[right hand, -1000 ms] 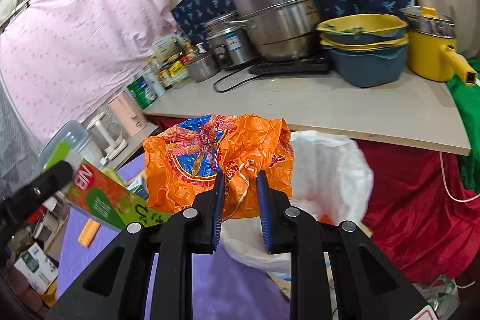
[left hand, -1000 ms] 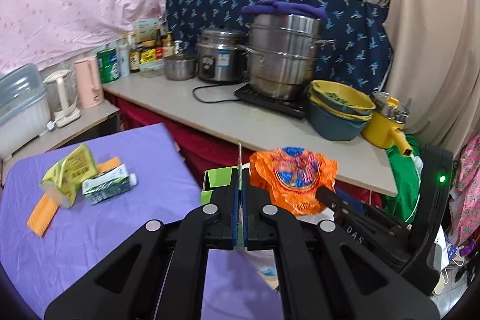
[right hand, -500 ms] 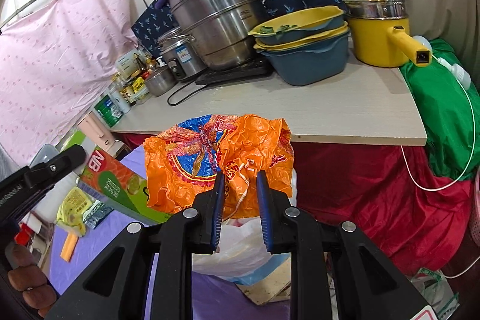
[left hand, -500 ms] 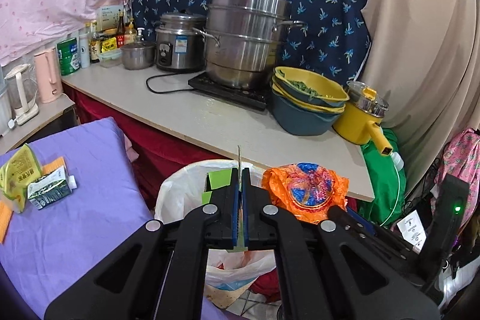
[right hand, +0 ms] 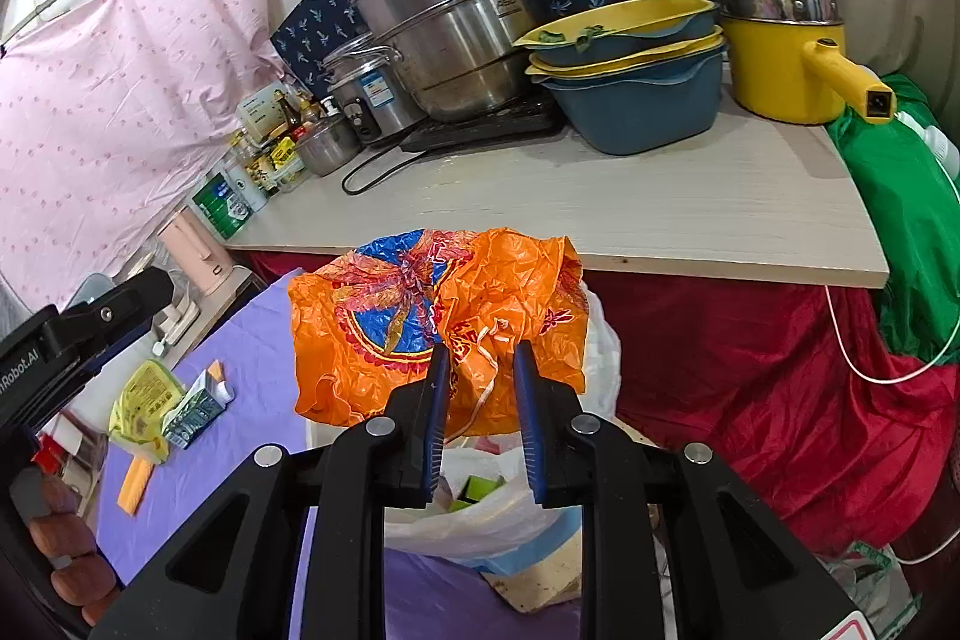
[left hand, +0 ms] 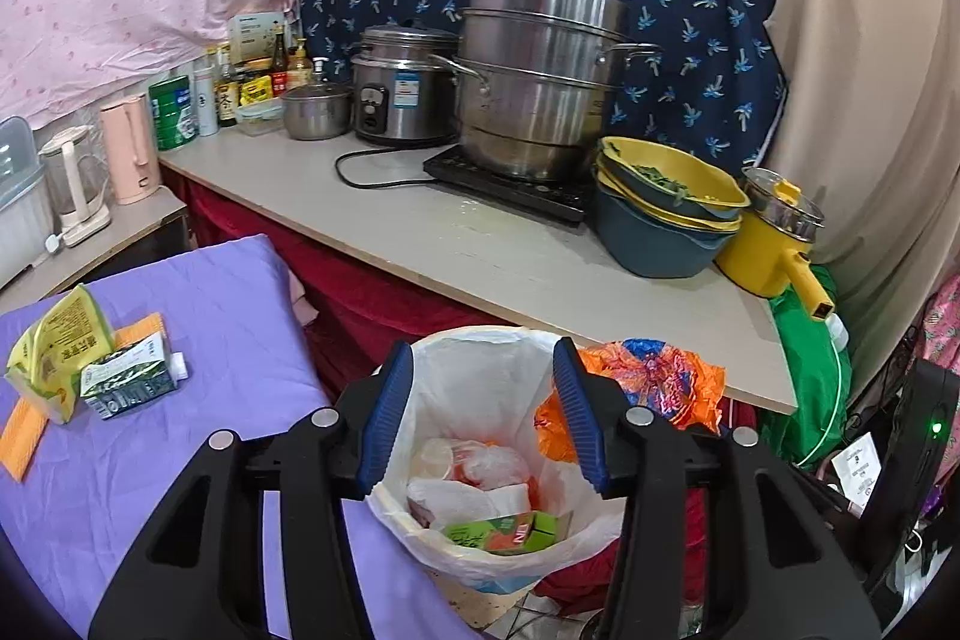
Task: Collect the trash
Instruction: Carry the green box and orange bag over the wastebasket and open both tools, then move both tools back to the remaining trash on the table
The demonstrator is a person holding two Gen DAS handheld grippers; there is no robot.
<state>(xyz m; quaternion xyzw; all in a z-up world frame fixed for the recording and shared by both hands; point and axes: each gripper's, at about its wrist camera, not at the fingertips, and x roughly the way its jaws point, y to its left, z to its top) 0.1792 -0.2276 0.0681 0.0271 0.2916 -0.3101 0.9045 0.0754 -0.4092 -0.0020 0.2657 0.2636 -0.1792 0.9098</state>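
Note:
My left gripper (left hand: 483, 409) is open and empty above the white-lined trash bin (left hand: 480, 358). A green and orange carton (left hand: 510, 529) lies inside the bin on other white trash. My right gripper (right hand: 477, 400) is shut on an orange plastic bag (right hand: 420, 316) and holds it over the bin (right hand: 480, 514); the bag also shows in the left wrist view (left hand: 654, 382). A yellow packet (left hand: 57, 352), a green and white carton (left hand: 129, 382) and an orange strip (left hand: 21, 436) lie on the purple cloth (left hand: 210, 340).
A counter (left hand: 480, 250) behind the bin holds a steel steamer pot (left hand: 540, 82), rice cooker (left hand: 402, 88), stacked bowls (left hand: 666, 208) and a yellow pot (left hand: 774, 238). A red cloth (right hand: 750, 370) hangs under the counter. A green bag (right hand: 900, 232) sits at the right.
My left gripper has opened and the green and orange carton has dropped into the bin. My right gripper still holds the orange bag, now over the bin.

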